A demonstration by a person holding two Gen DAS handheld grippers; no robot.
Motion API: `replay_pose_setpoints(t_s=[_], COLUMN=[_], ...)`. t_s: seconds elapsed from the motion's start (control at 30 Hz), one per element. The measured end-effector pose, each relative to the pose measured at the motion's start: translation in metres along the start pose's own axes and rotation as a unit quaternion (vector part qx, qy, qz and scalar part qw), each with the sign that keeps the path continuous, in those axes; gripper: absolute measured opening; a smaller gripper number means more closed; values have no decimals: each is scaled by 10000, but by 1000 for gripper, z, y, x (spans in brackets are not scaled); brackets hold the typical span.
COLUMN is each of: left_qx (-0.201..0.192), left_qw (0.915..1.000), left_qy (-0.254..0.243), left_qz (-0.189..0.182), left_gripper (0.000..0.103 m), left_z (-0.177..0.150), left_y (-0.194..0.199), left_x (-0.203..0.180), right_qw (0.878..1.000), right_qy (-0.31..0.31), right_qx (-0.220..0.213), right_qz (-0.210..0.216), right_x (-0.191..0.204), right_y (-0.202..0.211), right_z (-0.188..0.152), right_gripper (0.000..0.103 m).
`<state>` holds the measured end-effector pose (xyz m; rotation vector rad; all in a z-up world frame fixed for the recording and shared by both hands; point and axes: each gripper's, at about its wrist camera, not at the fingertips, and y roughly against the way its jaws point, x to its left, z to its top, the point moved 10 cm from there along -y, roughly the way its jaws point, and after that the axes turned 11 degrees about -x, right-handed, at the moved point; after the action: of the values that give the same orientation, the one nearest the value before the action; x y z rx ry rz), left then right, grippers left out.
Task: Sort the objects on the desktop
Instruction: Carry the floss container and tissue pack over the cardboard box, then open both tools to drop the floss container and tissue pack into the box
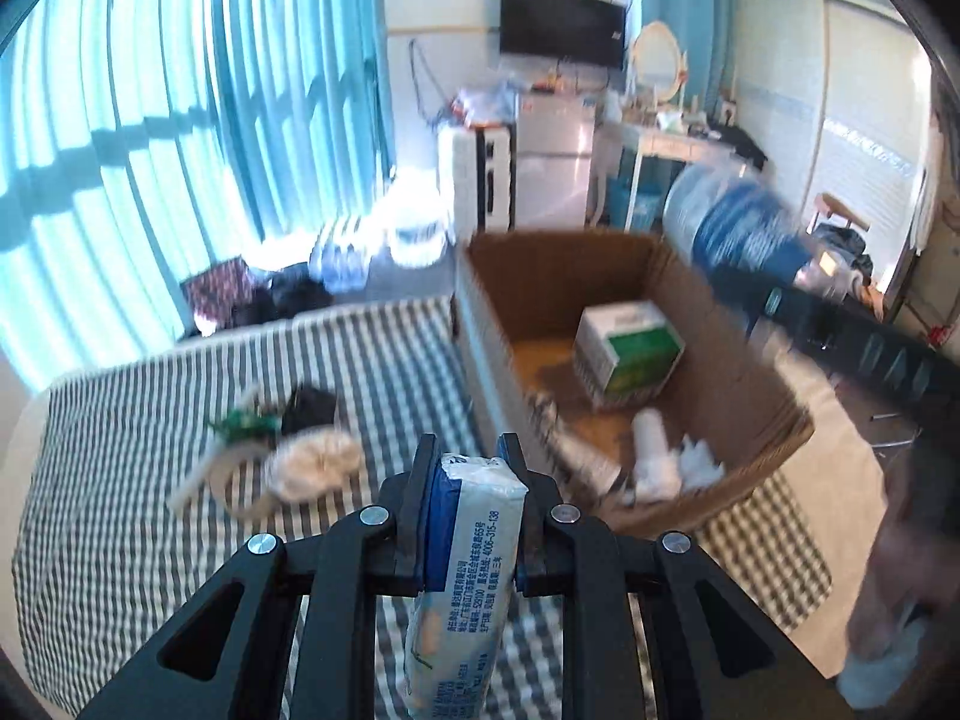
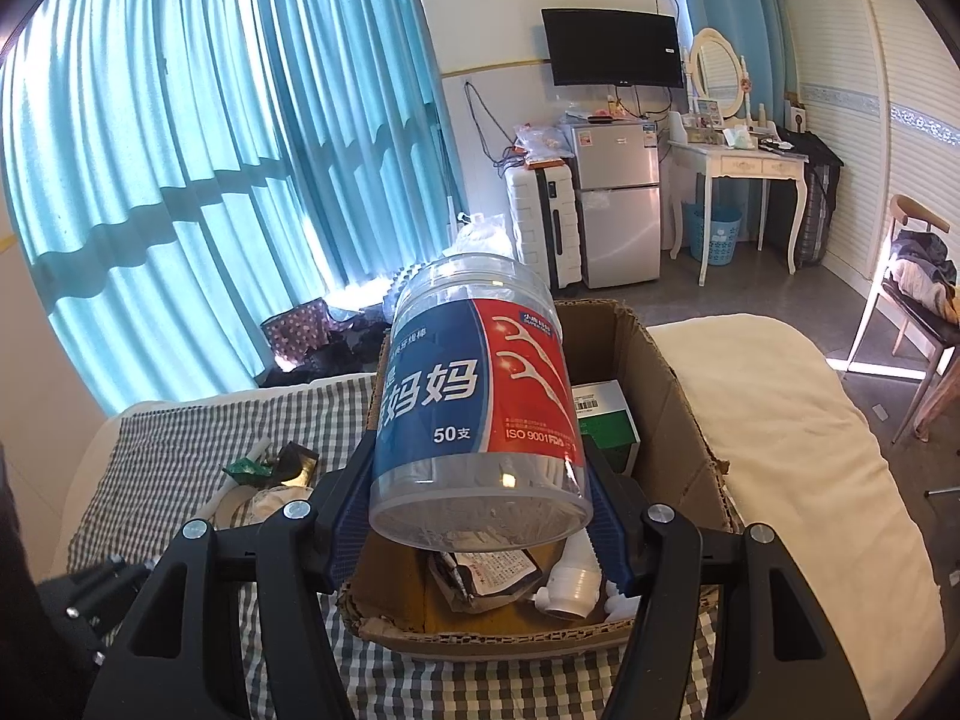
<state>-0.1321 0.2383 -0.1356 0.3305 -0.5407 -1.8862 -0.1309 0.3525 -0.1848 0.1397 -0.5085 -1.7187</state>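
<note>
Left gripper (image 1: 467,468) jaws nearly closed, right gripper (image 2: 480,468) jaws half spread (both tilted downward).

One cardboard box (image 2: 660,372), one floss jar (image 2: 474,396), one tissue pack (image 1: 468,546), two grippers

You stood in a lived-in bedroom of a home. A bed (image 2: 798,456) with a checked cover (image 2: 180,438) filled the near ground, and teal curtains (image 2: 180,150) hung over the sunlit window on the left. On the far wall a flat television (image 2: 612,48) was mounted above a small silver fridge (image 2: 618,204), with a white suitcase (image 2: 540,228) just beside it. To the right stood a white dressing table (image 2: 744,168) with an oval mirror (image 2: 717,72), and a chair (image 2: 918,300) piled with clothes.
</note>
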Motion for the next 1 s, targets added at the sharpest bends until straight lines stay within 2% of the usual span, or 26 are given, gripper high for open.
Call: replay_pose_setpoints(t_s=[0.17, 0.47, 0.6, 0.87, 0.97, 1.0], left_qx=[-466, -492, -222, 223, 560, 619], left_qw=[9988, 9980, 9978, 9952, 9921, 9916], left_qy=[-151, -137, -80, -268, -381, -416], left_qz=[-37, -366, -612, -912, -1056, -1052], left_gripper=[19, 19, 19, 19, 22, 29], left_z=[36, 72, 75, 64, 49, 45], left_y=[4, -31, -61, -110, -130, -134], left_x=[-11, -34, -50, -82, -93, -94], right_qw=[10000, 9999, 9995, 9971, 9956, 9949], right_qy=[1, -20, -41, -4, 102, 128], right_qx=[-40, 45, 216, 714, 893, 965], right_qz=[-71, -157, -225, -254, -251, -252], right_x=[-6, -23, -32, -51, -51, -52], right_y=[0, -11, -22, -50, -60, -64], right_z=[3, 2, -7, -38, -48, -52], right_gripper=[61, 61, 61, 61, 61, 61])
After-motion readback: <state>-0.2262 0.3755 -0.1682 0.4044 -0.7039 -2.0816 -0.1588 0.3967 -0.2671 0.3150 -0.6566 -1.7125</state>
